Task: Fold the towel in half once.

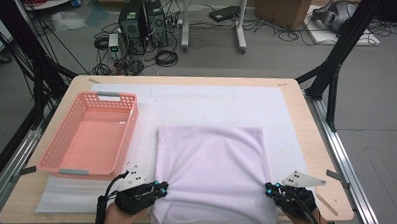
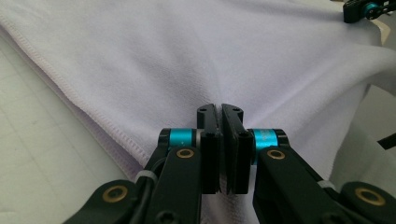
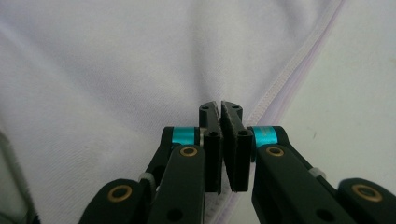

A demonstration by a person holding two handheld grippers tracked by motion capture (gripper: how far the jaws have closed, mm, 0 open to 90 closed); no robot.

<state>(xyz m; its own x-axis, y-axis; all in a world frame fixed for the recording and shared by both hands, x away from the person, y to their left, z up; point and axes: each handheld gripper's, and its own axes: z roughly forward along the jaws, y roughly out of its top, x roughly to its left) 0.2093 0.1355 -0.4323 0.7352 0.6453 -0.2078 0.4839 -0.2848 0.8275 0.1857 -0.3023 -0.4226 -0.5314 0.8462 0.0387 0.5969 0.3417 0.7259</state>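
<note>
With 2 claws clamped: 1 lilac cloth (image 1: 211,169), 1 pink basket (image 1: 117,98).

basket (image 1: 90,136): pink plastic one with a lattice wall, sitting empty around 9 o'clock on the table, grey handles at both short ends
mat (image 1: 211,101): white gridded sheet, covering most of the tabletop (image 1: 307,138), wood edge peeking out all round
computer towers (image 1: 143,24): two black boxes standing side by side on the floor at about 11 o'clock, cables (image 1: 164,57) coiling in front of them
cardboard box (image 1: 285,6): sitting on the floor up at 1 o'clock
black frame legs (image 1: 342,52): leaning in at 2 o'clock
</note>
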